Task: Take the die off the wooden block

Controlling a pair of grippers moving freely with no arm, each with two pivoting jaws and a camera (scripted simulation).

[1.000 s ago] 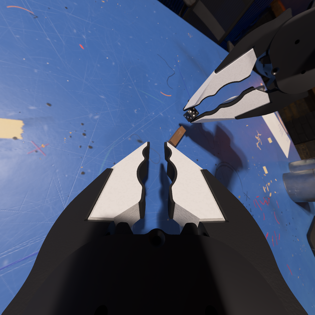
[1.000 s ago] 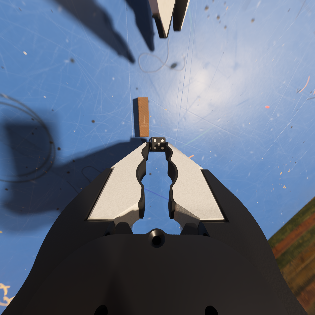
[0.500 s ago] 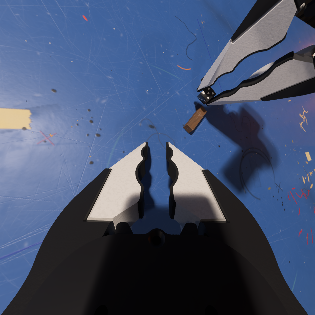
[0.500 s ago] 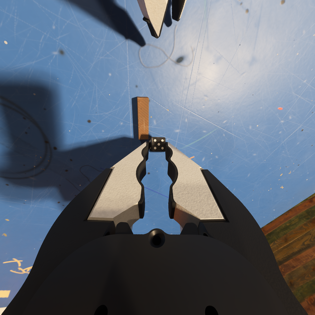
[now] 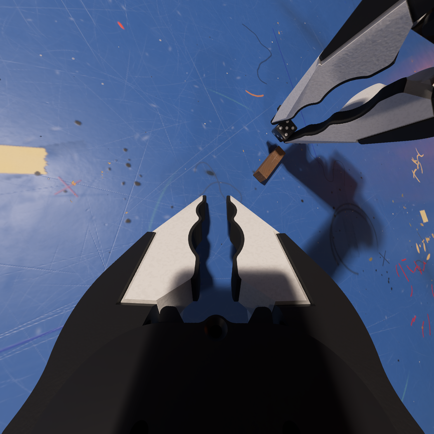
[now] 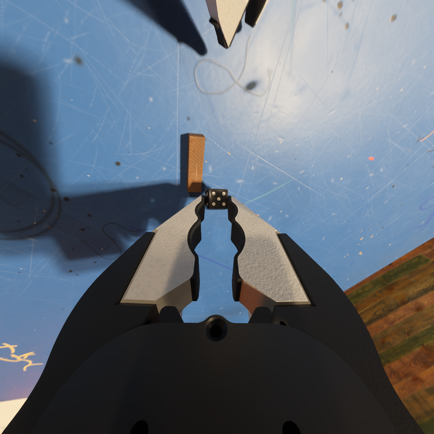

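Observation:
A small black die (image 6: 216, 199) with white pips is pinched between the fingertips of my right gripper (image 6: 216, 199). It is held above the blue table, clear of the wooden block (image 6: 195, 162), which lies flat just ahead and to the left. In the left wrist view the die (image 5: 284, 130) and right gripper (image 5: 283, 131) show at the upper right, above the block (image 5: 269, 164). My left gripper (image 5: 216, 198) hovers over bare table, slightly open and empty, with a narrow gap between its fingers.
The scratched blue table (image 5: 141, 94) carries a strip of tan tape (image 5: 22, 159) at the left and paint marks (image 5: 413, 270) at the right. The table edge and a wooden floor (image 6: 399, 305) show at the right in the right wrist view.
The right gripper has kept the die clamped and lifted it slightly higher off the block. The left gripper has backed away from the block, which now lies farther off to its right.

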